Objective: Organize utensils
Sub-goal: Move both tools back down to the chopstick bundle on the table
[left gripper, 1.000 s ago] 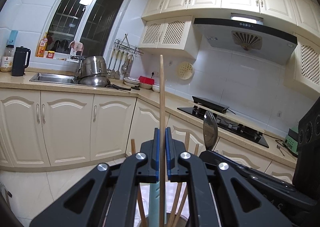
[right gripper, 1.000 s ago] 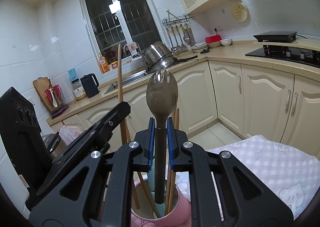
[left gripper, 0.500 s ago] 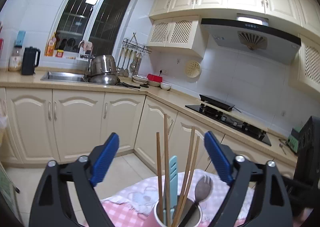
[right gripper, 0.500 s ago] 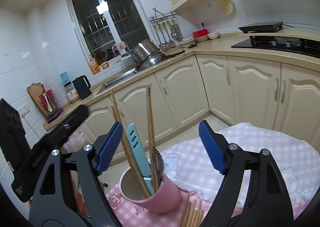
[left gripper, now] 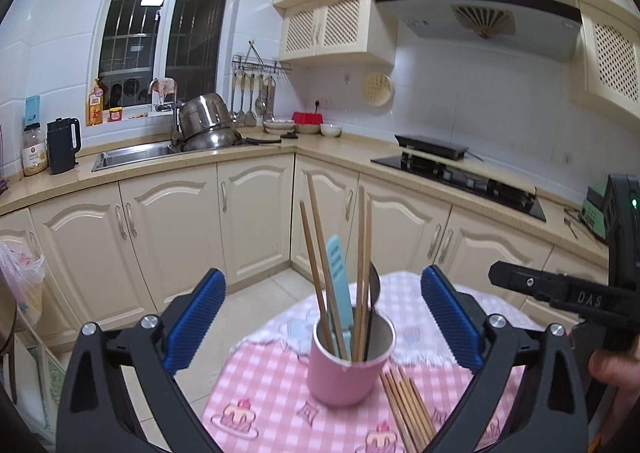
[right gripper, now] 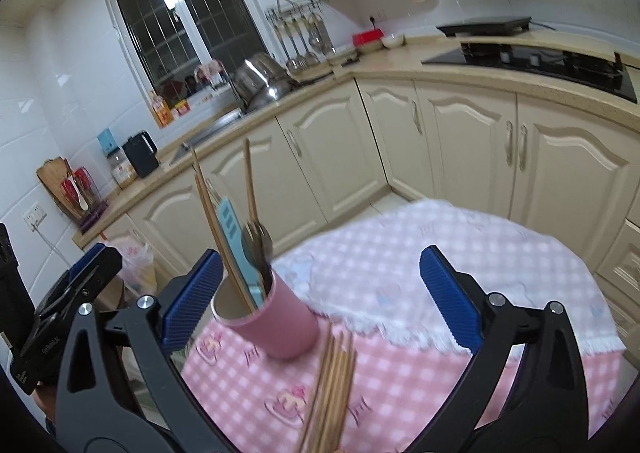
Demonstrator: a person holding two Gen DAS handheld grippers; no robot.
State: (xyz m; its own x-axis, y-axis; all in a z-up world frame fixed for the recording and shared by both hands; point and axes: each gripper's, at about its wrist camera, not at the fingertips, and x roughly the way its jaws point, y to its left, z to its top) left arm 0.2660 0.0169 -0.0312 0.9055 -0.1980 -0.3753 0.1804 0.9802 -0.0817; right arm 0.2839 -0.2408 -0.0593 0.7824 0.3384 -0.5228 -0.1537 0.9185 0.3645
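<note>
A pink cup [left gripper: 344,377] [right gripper: 276,325] stands on the pink checked tablecloth [left gripper: 260,385] [right gripper: 400,373]. It holds wooden chopsticks [left gripper: 316,253], a teal spatula [left gripper: 338,273] [right gripper: 234,237] and a dark spork [left gripper: 374,285] [right gripper: 258,241]. A loose bundle of chopsticks [left gripper: 408,409] [right gripper: 332,385] lies beside the cup. My left gripper [left gripper: 323,317] is back from the cup, its jaws opening wide with nothing between the pads. My right gripper [right gripper: 320,293] is also opening and empty, with the cup ahead near its left finger.
A white lace-edged cloth [right gripper: 460,253] covers the table's far part. Cream cabinets [left gripper: 256,221] ring the room, with a sink [left gripper: 132,155], stacked pots [left gripper: 208,125] and a black hob [left gripper: 460,173] on the counter. A plastic bag [left gripper: 24,277] hangs at the left.
Both grippers went from shut to wide open. The left let go of a chopstick and the right let go of the spork; both now stand in the cup. Both grippers drew back.
</note>
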